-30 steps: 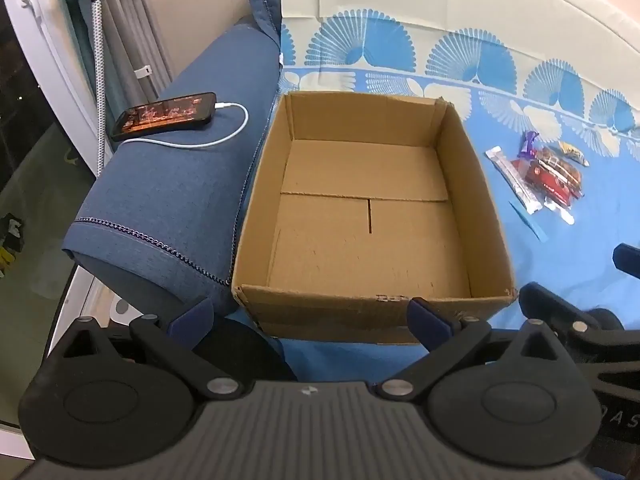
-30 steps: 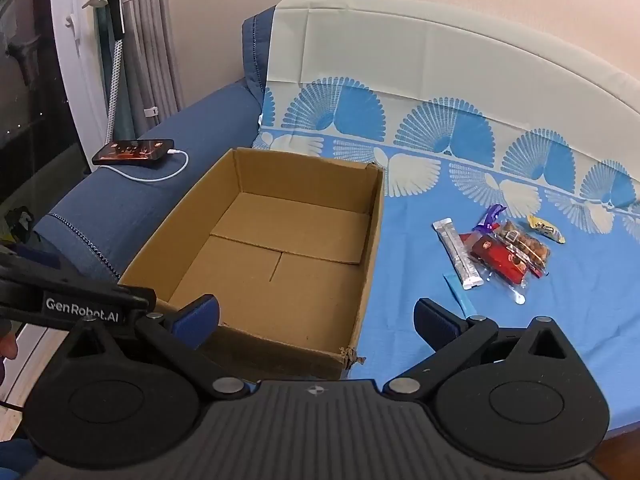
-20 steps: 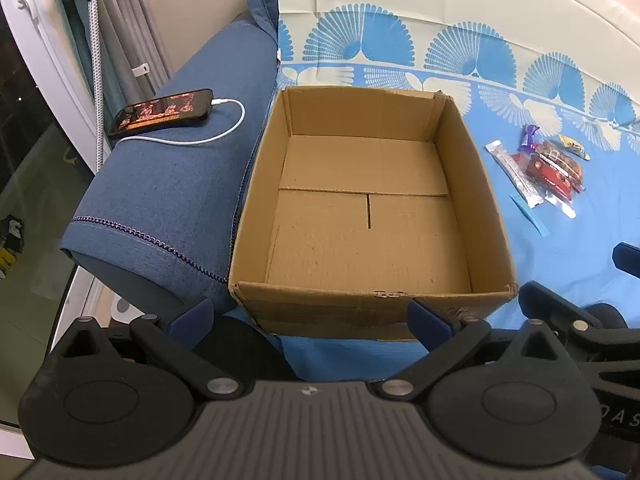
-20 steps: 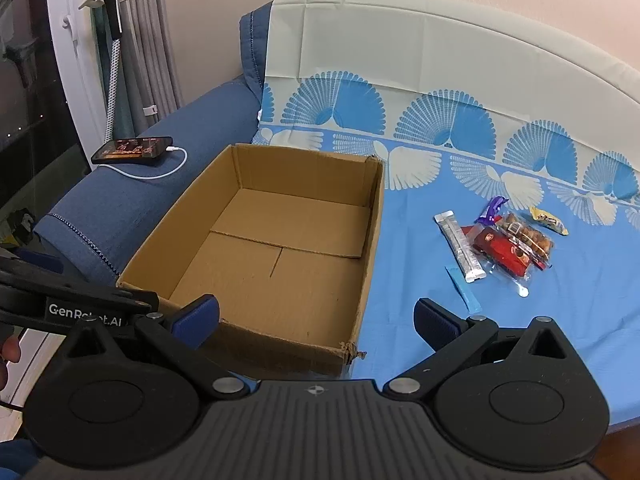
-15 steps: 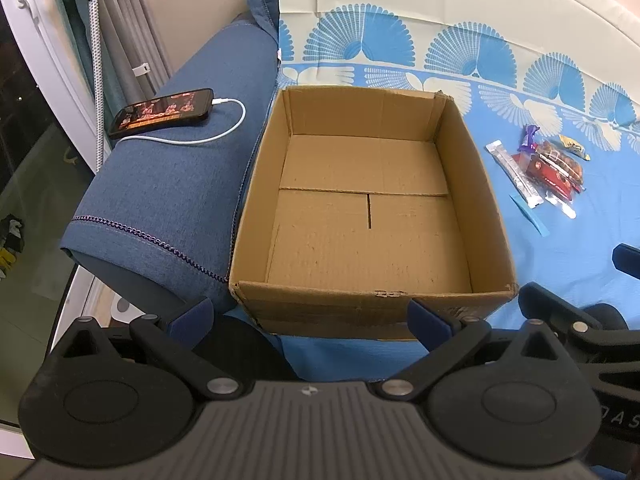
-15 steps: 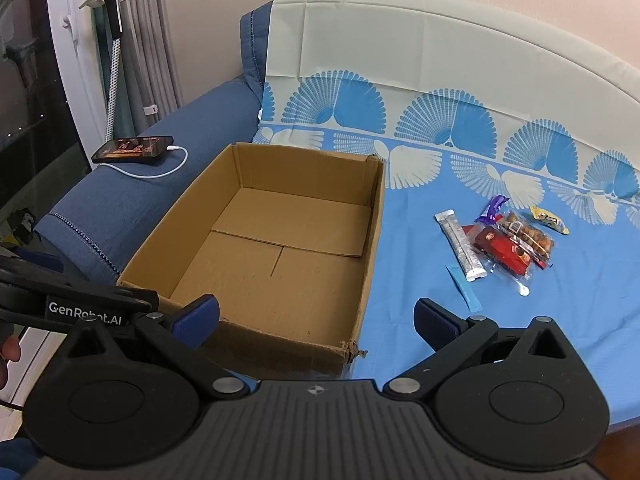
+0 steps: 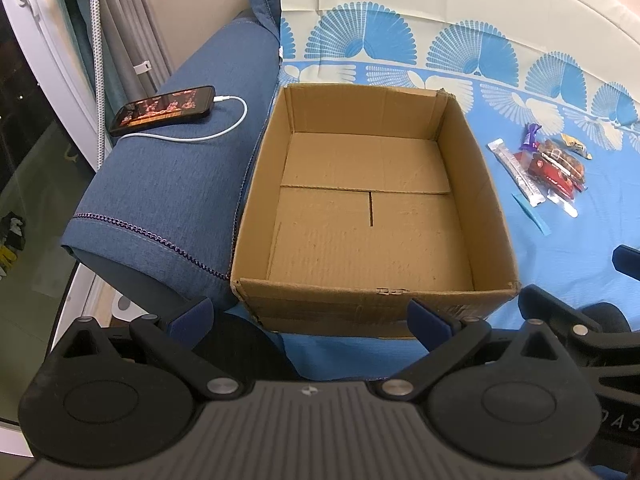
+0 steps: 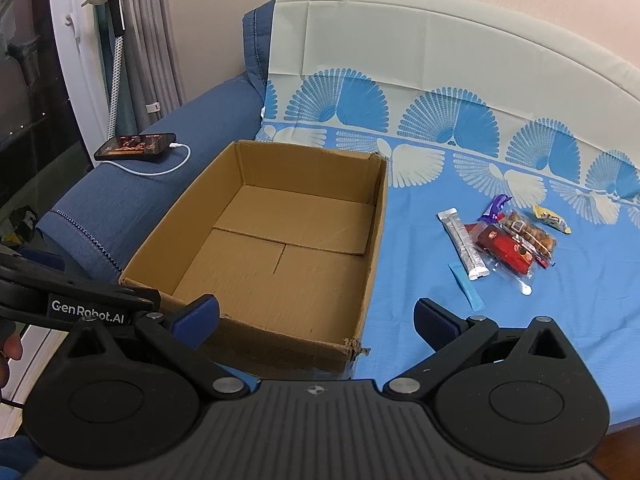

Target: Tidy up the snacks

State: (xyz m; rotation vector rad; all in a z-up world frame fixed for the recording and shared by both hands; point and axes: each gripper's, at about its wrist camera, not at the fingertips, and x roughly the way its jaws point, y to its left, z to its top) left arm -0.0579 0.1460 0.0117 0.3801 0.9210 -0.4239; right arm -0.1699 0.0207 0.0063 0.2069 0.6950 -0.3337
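Both jaws spread wide, nothing held: my left gripper sits at the near wall of the cardboard box, my right gripper hangs near its right corner. Snacks lie piled on the blue sheet, right of the box.

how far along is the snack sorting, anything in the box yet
Nothing is done yet: the box is empty. Nothing is in hand either; the left gripper and right gripper are both open and short of everything. All of it is left: the snacks lie in a cluster on the blue cover, to the right of the box.
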